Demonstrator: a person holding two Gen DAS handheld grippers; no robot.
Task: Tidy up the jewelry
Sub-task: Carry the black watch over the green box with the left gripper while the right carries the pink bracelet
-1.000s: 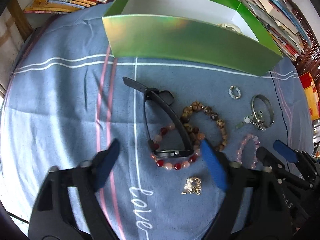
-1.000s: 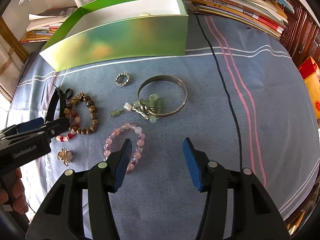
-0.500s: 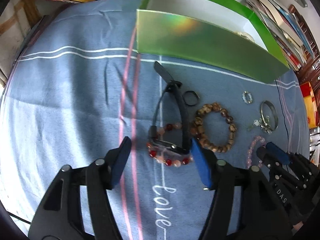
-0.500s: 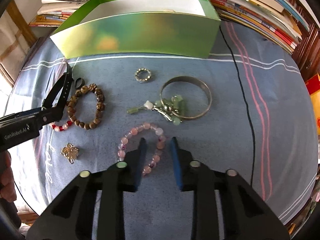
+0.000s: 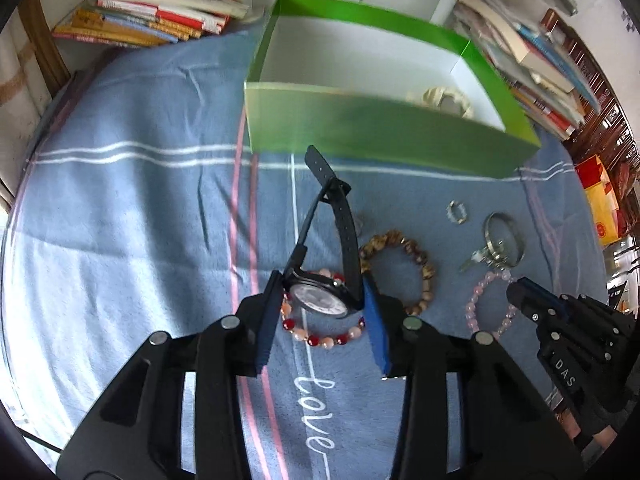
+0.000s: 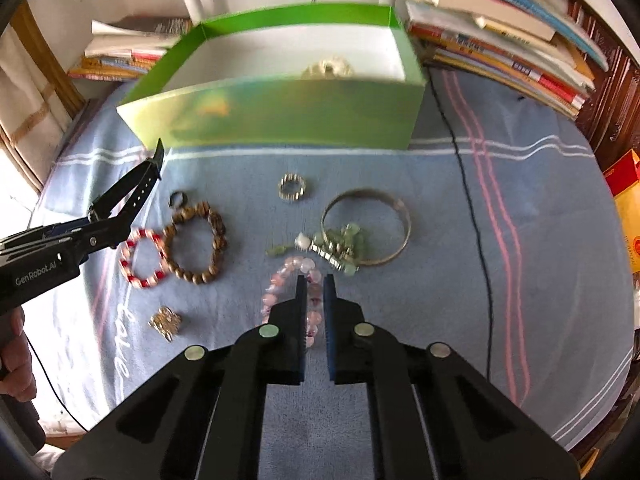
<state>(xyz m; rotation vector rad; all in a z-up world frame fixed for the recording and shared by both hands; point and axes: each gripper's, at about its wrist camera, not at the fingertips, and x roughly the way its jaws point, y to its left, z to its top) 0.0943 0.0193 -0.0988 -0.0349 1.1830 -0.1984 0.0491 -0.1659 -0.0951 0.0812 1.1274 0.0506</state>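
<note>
Nearest me, left gripper (image 5: 320, 312) has clamped the watch (image 5: 318, 298) and lifted it, strap dangling; a second ago its jaws were spread above it. Right gripper (image 6: 315, 286) pinches the pink bracelet (image 6: 280, 284), previously wide open. Further out, six other pieces remain on the cloth (image 5: 120, 220). Green box (image 5: 360, 136) holds one pale piece, so I'd say early.

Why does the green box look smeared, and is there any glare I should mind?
Left wrist view: the green box has a motion-smeared front wall, while the watch in the left hand-held gripper stays sharp. Right wrist view: the same box is blurred, with an orange-yellow sheen on its glossy front; fisheye bends the cloth's stripes.
</note>
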